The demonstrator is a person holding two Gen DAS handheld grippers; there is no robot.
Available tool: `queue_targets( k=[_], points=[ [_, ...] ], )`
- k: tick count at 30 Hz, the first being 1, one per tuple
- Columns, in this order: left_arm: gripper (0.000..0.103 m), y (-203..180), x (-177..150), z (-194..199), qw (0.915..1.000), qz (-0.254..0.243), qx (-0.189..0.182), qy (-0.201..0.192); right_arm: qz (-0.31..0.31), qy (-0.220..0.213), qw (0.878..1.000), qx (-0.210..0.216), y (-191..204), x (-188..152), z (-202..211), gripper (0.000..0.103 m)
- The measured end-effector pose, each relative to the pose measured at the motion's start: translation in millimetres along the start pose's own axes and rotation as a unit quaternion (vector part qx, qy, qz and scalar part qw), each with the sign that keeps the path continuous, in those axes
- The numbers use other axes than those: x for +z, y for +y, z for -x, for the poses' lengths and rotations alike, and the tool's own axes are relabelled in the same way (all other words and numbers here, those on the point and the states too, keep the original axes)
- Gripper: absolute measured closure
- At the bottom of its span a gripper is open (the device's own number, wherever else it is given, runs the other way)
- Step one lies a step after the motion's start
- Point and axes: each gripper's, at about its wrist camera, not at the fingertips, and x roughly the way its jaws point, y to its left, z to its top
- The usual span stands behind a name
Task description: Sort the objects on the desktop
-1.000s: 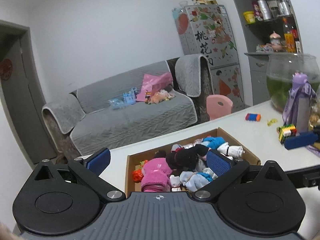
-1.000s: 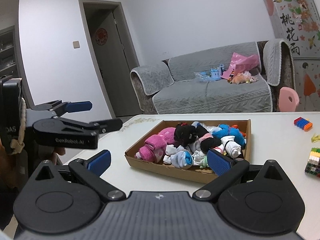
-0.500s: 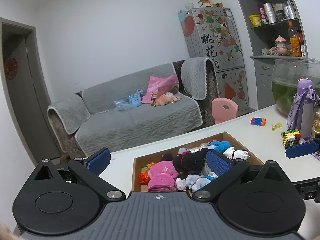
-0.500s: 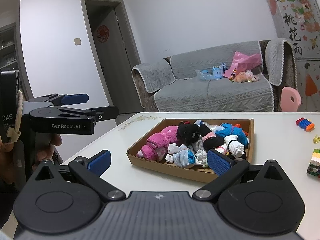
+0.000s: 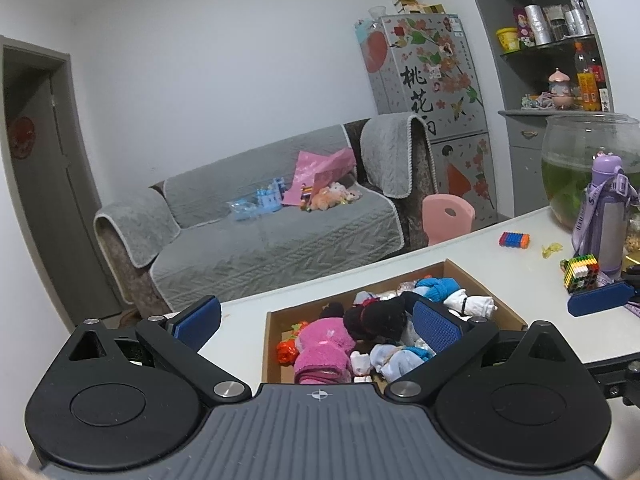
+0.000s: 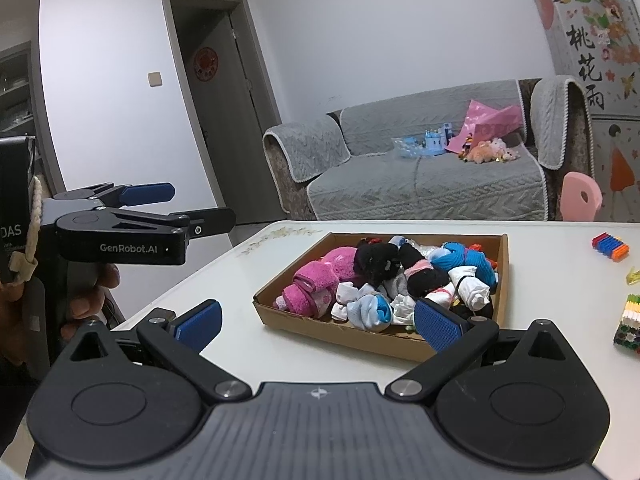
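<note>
A shallow cardboard tray [image 5: 272, 340] [image 6: 344, 334] on the white table [image 5: 520, 280] [image 6: 224, 280] holds several rolled socks: a pink pair [image 5: 322, 350] [image 6: 320, 280], black ones [image 5: 376, 318] [image 6: 378, 258], blue ones [image 5: 438, 286] [image 6: 468, 258] and white ones [image 6: 472, 286]. My left gripper [image 5: 316, 322] is open and empty, held above the table's near edge in front of the tray; it also shows from the side in the right wrist view [image 6: 148, 200]. My right gripper [image 6: 316, 322] is open and empty, in front of the tray.
On the table to the right lie a multicoloured block cube [image 5: 580, 272] [image 6: 628, 326], a small striped brick toy [image 5: 514, 239] [image 6: 610, 245] and a yellow scrap [image 5: 551, 249]. A purple bottle [image 5: 606, 224] and a glass fishbowl [image 5: 576, 160] stand at the far right. A grey sofa [image 5: 272, 232] is behind.
Both grippers have drawn back and risen slightly, so the tray sits a little lower and farther in both views. Both stay open and empty.
</note>
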Motion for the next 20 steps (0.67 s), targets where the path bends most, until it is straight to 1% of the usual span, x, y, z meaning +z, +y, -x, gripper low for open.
queue_targets(
  k=[5,11,16,20],
  points=[
    [0.000,-3.1,-3.4,-0.3,1.0000,-0.004,-0.001,0.001,0.001,0.002,1.000,0.000,0.9,0.2,-0.5,0.001],
    [0.000,1.5,-1.9,-2.4,0.9999,0.013,0.000,0.006,0.001,0.003,1.000,-0.003,0.7,0.4,-1.5,0.001],
    [0.000,4.0,-2.4,-2.6,0.9998,0.016,0.007,0.006,0.002,0.003,1.000,-0.002,0.9,0.2,-2.0,0.001],
    [0.000,4.7,-2.6,-0.9,0.9998,0.017,0.001,0.004,0.001,0.002,1.000,-0.002,0.3,-0.1,-1.8,0.001]
  ],
)
